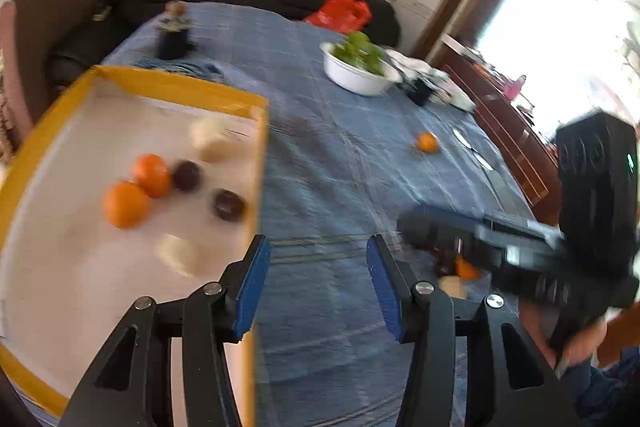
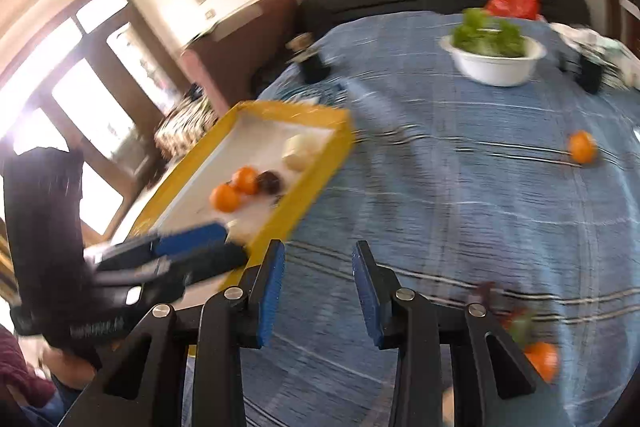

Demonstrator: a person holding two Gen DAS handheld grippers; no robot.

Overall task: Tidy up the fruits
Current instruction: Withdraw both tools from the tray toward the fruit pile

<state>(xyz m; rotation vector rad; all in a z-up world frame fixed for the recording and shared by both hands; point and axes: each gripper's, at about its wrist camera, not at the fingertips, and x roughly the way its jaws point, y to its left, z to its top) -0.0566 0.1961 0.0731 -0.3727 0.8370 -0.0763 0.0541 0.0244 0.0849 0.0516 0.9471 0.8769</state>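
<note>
A yellow-rimmed white tray (image 1: 176,83) sits on the blue cloth at left; it also shows in the right wrist view (image 2: 320,163). In it lie two oranges (image 1: 125,203), two dark round fruits (image 1: 229,204) and two pale fruits (image 1: 210,139). A lone orange (image 1: 427,142) lies on the cloth further out, seen too in the right wrist view (image 2: 582,147). More fruit (image 1: 460,269) lies near the front: an orange (image 2: 542,359) with dark and pale pieces. My left gripper (image 1: 316,287) is open and empty beside the tray's right rim. My right gripper (image 2: 318,295) is open and empty above the cloth.
A white bowl of greens (image 1: 360,71) stands at the back right, with a red bag (image 1: 340,13) behind it. A dark bottle (image 1: 173,35) stands at the back left. Small dark and white items (image 1: 424,87) sit by the table's right edge.
</note>
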